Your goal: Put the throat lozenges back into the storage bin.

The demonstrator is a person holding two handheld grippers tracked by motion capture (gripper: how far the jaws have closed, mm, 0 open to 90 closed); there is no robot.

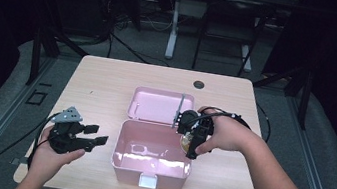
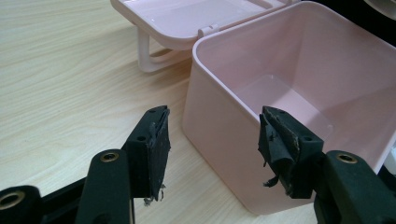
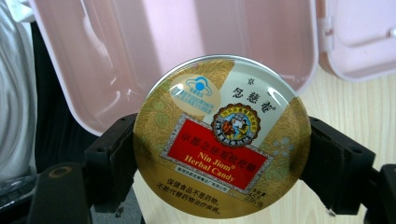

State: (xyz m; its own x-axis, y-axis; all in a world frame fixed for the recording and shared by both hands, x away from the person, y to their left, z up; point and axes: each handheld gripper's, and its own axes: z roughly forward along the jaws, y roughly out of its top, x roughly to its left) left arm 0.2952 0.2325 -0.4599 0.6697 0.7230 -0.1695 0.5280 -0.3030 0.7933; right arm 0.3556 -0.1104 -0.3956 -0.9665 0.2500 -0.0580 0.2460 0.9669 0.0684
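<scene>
Wooden table, pink box (image 1: 118, 160) open: right gripper (image 3: 219, 154) clamps the rigid, slick candy tin (image 3: 222, 136) edge-on; left gripper (image 2: 212, 140) idles, unclenched.

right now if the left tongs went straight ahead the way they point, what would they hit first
Most likely the near outer wall of the pink box. The left tongs stand open beside it, and its corner lies just ahead between them. Depth is hard to judge.
</scene>
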